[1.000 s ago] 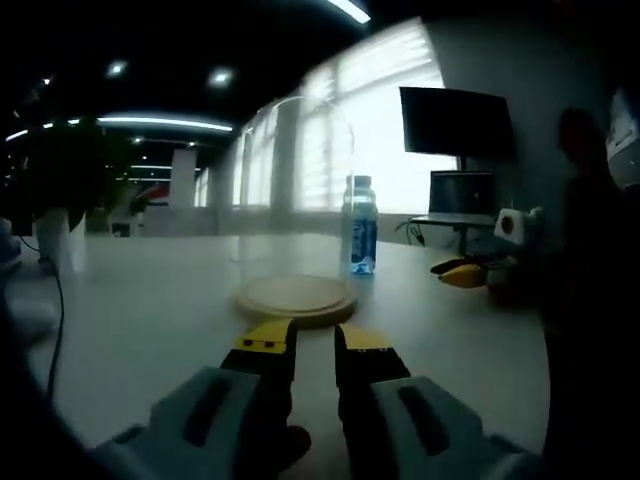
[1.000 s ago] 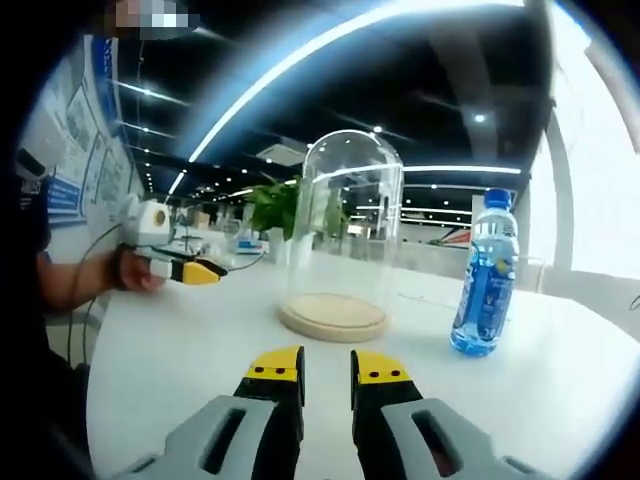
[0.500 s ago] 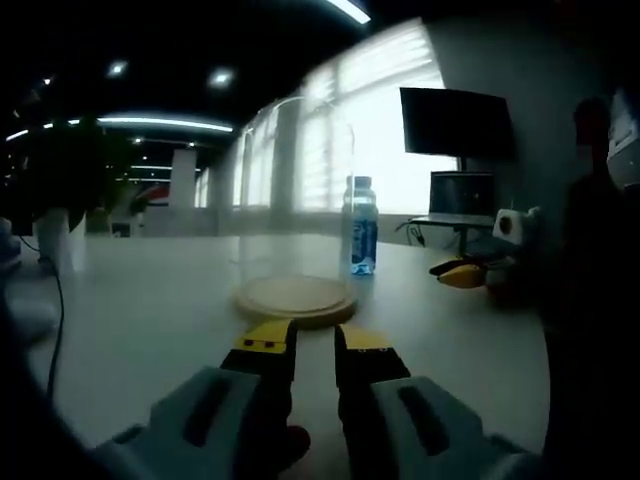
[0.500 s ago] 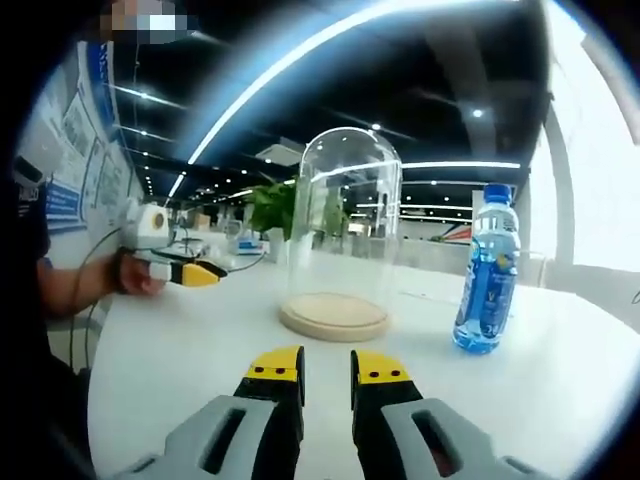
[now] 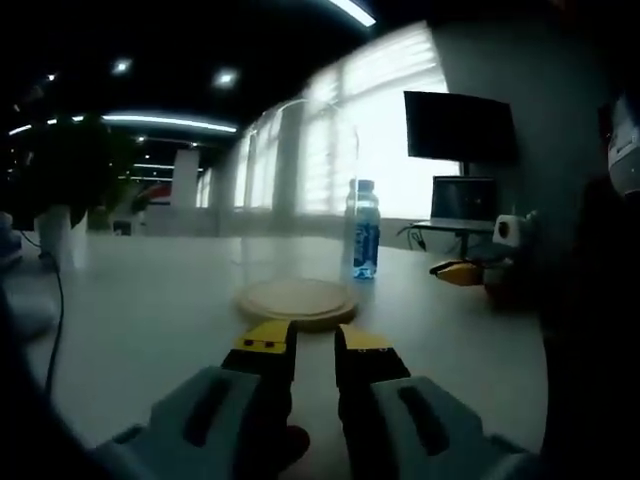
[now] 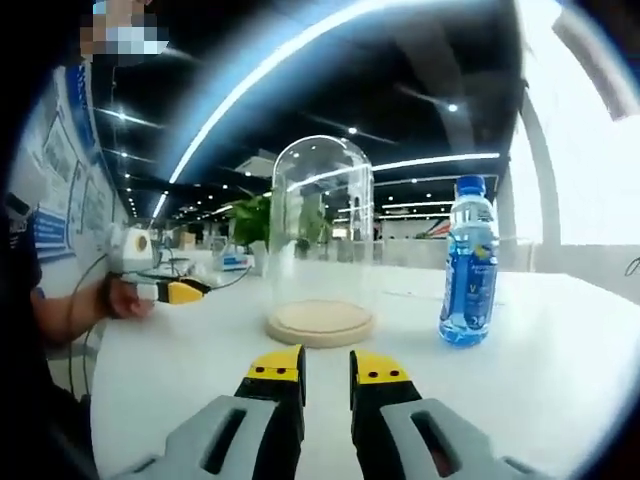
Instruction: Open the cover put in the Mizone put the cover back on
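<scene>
A: What is sitting on the white table (image 6: pixel 560 380)?

B: A clear glass dome cover (image 6: pixel 320 235) is standing upright on a round wooden base (image 6: pixel 320 323), out ahead of both grippers. In the left gripper view the same glass dome cover (image 5: pixel 295 195) is looking faint against the bright windows (image 5: pixel 370 130), with its wooden base (image 5: pixel 296 300) just beyond the jaw tips.

A: And the Mizone?

B: The Mizone bottle (image 6: pixel 468 262), blue label and blue cap, is standing upright on the table to the right of the dome, near it but apart. In the left gripper view the Mizone bottle (image 5: pixel 362 229) is showing farther back, right of the dome.

A: What are the grippers doing?

B: The right gripper (image 6: pixel 326 366) is hovering low over the table near the base, its yellow-tipped jaws nearly together with only a narrow slit between them, grasping nothing. The left gripper (image 5: pixel 314 338) is looking the same: jaws almost closed, nothing in them, the tips near the base's near edge.

A: Anything else around?

B: A potted plant (image 6: pixel 262 222) is standing behind the dome, far across the table. A dark monitor (image 5: pixel 460 127) is standing at the far right in the left gripper view.
</scene>
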Action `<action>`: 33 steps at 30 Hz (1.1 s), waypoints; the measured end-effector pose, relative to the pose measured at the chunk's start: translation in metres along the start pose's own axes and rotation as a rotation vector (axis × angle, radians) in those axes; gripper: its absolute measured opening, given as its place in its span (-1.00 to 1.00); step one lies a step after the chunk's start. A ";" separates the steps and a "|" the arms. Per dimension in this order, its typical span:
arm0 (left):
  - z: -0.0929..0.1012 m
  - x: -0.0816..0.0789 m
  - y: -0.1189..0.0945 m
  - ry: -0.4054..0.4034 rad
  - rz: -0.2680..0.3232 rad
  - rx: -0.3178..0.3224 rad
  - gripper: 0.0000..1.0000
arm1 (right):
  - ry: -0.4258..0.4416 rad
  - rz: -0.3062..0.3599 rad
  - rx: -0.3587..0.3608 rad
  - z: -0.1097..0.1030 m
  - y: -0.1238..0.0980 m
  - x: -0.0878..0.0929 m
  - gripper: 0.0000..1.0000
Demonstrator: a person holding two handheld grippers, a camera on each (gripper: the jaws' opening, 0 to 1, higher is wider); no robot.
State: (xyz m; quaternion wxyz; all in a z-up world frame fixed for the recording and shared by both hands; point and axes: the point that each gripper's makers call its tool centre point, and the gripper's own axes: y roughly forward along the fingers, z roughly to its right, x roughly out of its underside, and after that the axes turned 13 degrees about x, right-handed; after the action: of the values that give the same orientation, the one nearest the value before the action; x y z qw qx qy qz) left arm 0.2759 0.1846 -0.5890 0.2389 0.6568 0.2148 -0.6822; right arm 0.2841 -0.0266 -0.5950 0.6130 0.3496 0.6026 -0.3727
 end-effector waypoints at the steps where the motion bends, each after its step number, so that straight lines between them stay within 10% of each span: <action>1: 0.001 -0.001 0.000 0.000 0.003 0.004 -0.76 | -0.005 0.001 -0.001 0.000 0.000 0.000 -0.78; 7: 0.003 0.001 0.002 0.028 -0.010 0.008 -0.76 | -0.105 -0.003 -0.041 -0.014 -0.002 0.005 -0.77; 33: 0.003 0.003 0.002 0.017 -0.023 0.009 -0.77 | -0.066 -0.004 -0.028 -0.009 -0.001 0.003 -0.77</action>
State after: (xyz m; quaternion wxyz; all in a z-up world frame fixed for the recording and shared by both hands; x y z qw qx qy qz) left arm 0.2747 0.1810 -0.5920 0.2265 0.6610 0.2214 -0.6803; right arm 0.2784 -0.0191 -0.5982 0.6367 0.3273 0.5879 -0.3766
